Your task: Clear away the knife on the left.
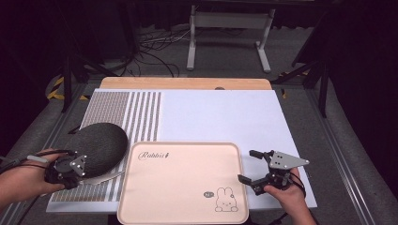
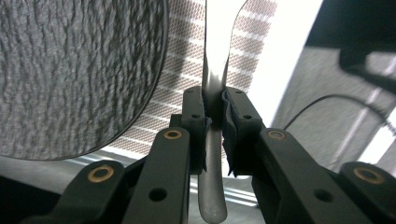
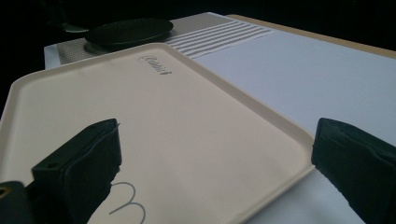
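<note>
While the white table mat (image 1: 220, 112) is spread beneath everything, the pink tray (image 1: 183, 187) is seen at six o'clock on it, and the dark grey plate (image 1: 101, 143) lies at nine o'clock on the striped part. A metal knife (image 2: 215, 70) is clamped by its handle in the left gripper (image 1: 70, 171), beside the plate at seven o'clock. The right gripper (image 1: 248, 166) is held with jaws spread wide and nothing between them at the tray's four o'clock edge.

Bare white mat (image 1: 220, 115) beyond the tray (image 1: 183, 185); dark plate (image 1: 101, 143) crowding left side.
</note>
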Tool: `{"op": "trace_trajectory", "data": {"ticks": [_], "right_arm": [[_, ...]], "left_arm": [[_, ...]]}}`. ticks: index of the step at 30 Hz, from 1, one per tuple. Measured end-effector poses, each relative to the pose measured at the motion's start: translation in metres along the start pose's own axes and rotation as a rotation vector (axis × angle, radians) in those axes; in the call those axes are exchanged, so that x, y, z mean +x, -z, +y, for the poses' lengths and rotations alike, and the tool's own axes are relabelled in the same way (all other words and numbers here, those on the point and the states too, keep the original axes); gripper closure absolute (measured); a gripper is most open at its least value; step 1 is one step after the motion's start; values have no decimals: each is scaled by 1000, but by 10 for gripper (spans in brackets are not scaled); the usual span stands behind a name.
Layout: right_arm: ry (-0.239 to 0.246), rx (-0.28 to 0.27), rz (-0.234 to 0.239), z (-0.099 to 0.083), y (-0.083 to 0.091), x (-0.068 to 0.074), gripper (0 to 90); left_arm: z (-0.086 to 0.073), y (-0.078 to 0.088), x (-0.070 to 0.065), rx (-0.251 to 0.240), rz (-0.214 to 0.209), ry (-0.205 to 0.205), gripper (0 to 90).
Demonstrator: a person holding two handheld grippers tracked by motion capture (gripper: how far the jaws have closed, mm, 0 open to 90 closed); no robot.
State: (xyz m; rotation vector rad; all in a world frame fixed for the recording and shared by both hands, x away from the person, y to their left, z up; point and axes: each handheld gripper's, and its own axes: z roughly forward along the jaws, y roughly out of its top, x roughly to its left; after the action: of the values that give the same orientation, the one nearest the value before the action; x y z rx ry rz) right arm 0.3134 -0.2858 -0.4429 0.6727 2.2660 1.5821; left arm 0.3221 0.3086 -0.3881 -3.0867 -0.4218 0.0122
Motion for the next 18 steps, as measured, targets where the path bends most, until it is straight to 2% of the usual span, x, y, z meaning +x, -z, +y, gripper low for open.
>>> {"op": "trace_trajectory", "data": {"ticks": [5,7,9,10,15,16,17,18], "right_arm": [[-1,1,-1,0,0,0,26],[0,2,0,0,0,0,26],[-1,2,-2,0,0,0,26],[-2,1,-2,0,1,0,26],[-2,0,-4,-1,2,-1,25],[-3,-1,-4,-1,2,-1,25],[-3,-1,-4,-1,2,-1,25],[-2,-2,-4,-1,3,-1,25]], "left_arm": [[13,7,1,-4,-18,43,802],[18,12,2,-31,-41,83,802],[19,14,3,-42,-44,92,802],[22,16,3,-60,-59,122,802],[28,19,4,-84,-84,188,802],[31,20,4,-107,-95,222,802],[31,20,4,-107,-95,222,802],[32,20,4,-113,-104,239,802]]}}
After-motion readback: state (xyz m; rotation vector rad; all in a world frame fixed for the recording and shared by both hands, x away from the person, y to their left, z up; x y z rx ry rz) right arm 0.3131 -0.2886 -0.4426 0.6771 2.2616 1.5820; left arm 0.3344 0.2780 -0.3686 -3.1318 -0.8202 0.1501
